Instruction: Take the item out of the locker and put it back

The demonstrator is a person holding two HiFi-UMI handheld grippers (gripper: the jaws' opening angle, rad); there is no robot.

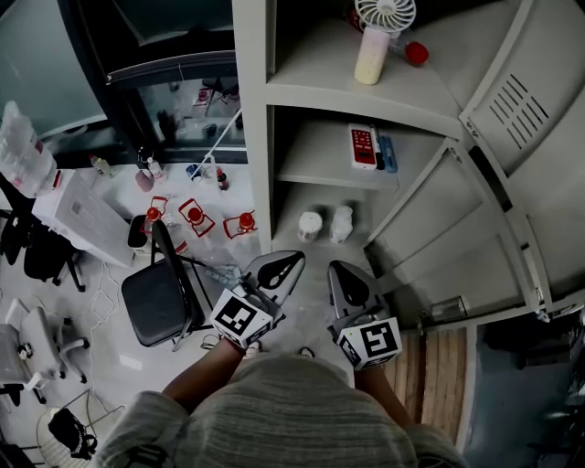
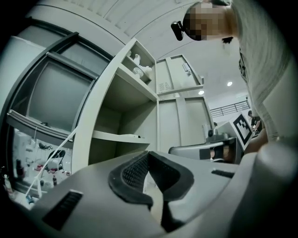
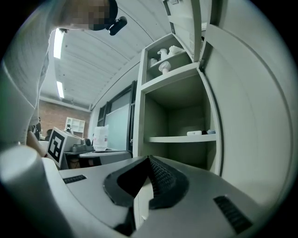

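Observation:
The grey locker [image 1: 260, 110] stands open, its door [image 1: 512, 101] swung to the right. On its top shelf are a white fan [image 1: 385, 13], a cream bottle [image 1: 371, 57] and a small red-capped item [image 1: 417, 53]. The middle shelf holds a red-and-white device [image 1: 364, 145] beside a blue item [image 1: 388, 153]. Two white jars [image 1: 325, 224] sit on the lowest level. My left gripper [image 1: 292, 259] [image 2: 148, 153] and right gripper [image 1: 338, 267] [image 3: 149, 158] hang side by side below the jars, in front of the locker. Both are shut with nothing between the jaws.
A black chair [image 1: 160, 297] stands just left of my left gripper. Several red-capped bottles [image 1: 195, 218] and a white box [image 1: 78, 215] lie on the floor further left. A wooden strip [image 1: 439, 366] runs under the open door at the right.

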